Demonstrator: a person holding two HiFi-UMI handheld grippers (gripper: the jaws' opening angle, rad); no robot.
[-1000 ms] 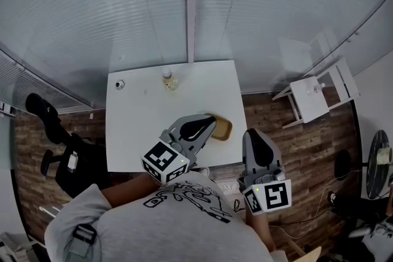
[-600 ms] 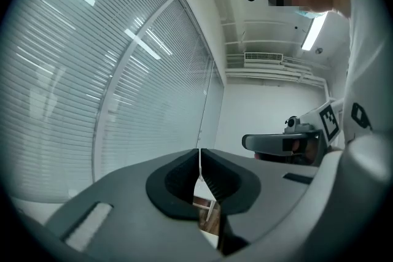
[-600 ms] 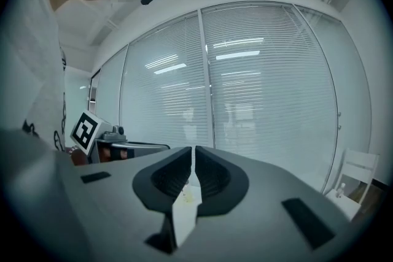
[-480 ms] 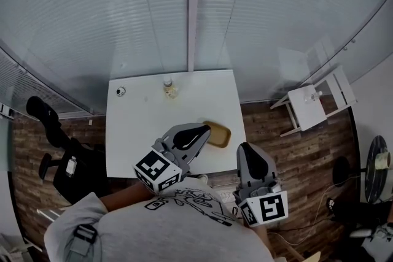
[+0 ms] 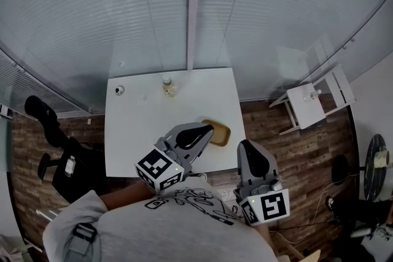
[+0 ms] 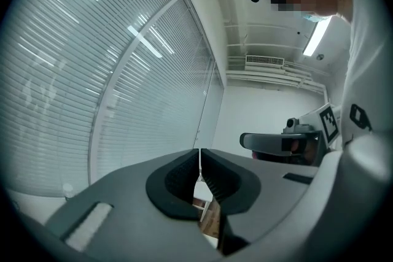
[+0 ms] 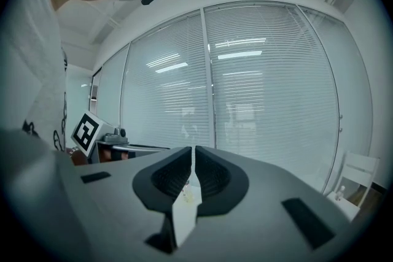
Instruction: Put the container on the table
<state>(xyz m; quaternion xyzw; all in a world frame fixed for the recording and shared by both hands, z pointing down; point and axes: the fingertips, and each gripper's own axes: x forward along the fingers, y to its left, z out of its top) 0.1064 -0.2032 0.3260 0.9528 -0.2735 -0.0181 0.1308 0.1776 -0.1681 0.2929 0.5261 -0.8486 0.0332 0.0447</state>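
Note:
A shallow tan container [image 5: 220,134] lies on the white table [image 5: 141,132], close to its right near corner. My left gripper [image 5: 207,128] is shut, its tips at the container's left edge; I cannot tell whether they touch it. In the left gripper view the left gripper [image 6: 199,153] has its jaws closed, with nothing between them. My right gripper [image 5: 243,145] hangs off the table's right near corner, shut and empty. Its closed jaws show in the right gripper view, where the right gripper [image 7: 193,150] points towards the blinds.
A small clear bottle [image 5: 167,87] and a small round object [image 5: 120,90] stand near the table's far edge. A glass wall with blinds [image 5: 190,9] rises behind. A white side stand [image 5: 310,98] is at the right, a black office chair [image 5: 61,159] at the left.
The head view has shifted slightly, so the table sits a little lower in the picture. Both grippers stay shut and keep their places by the container.

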